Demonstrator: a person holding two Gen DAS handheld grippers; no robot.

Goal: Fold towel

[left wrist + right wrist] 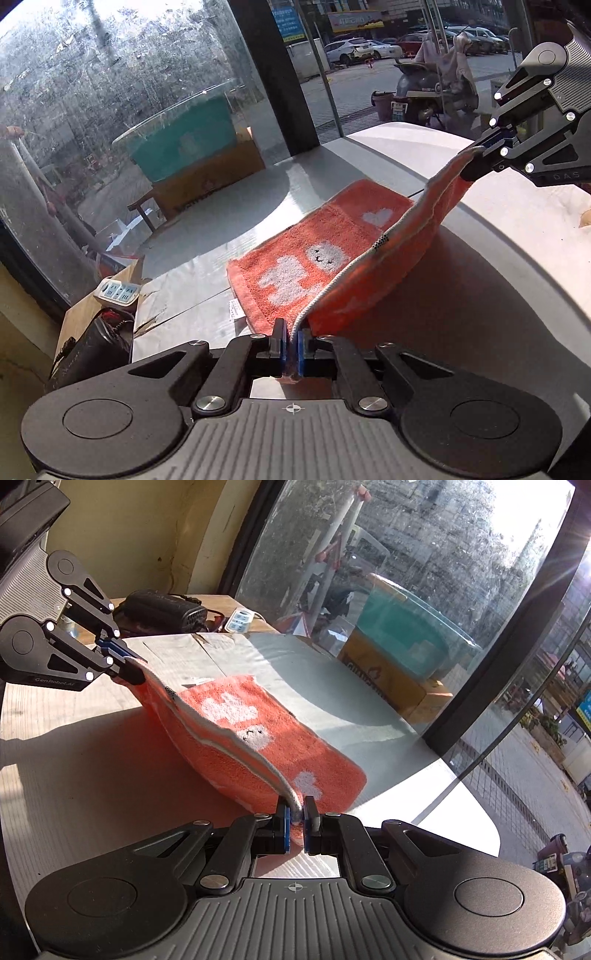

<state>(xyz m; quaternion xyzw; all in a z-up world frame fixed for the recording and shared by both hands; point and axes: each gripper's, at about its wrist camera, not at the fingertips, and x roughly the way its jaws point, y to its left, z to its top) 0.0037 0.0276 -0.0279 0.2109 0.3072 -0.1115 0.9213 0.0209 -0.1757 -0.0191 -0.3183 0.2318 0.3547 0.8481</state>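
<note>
Two corners of the orange terry towel (pixel 325 254) with white cartoon patches are pinched, one per gripper. Left gripper (pixel 291 341): blue pads clamped tight on the near corner, white-piped hem feeding straight up out of the jaws. Right gripper (pixel 296 821): likewise clenched on its corner, hem bunched between the pads.

Key relation: the towel's raised hem runs gripper to gripper, so its long axis lies across the line both grippers point along, not down it. From each gripper the cloth goes forward and down, away from the person. The held edge is lifted off the surface; the far part of the towel, patches face up, lies flat on the pale grey tabletop (pixel 207 236). Between held edge and flat part the cloth sags in a shallow curve, lit red underneath.

Neither hand is clearly nearer the far edge; they look about level with each other. Judgement: the fold calls for both grippers to carry the held hem forward together over the flat part toward the far edge. Uneven travel would skew the fold.

Beyond the table: dirty window glass (pixel 406 554), street outside.
</note>
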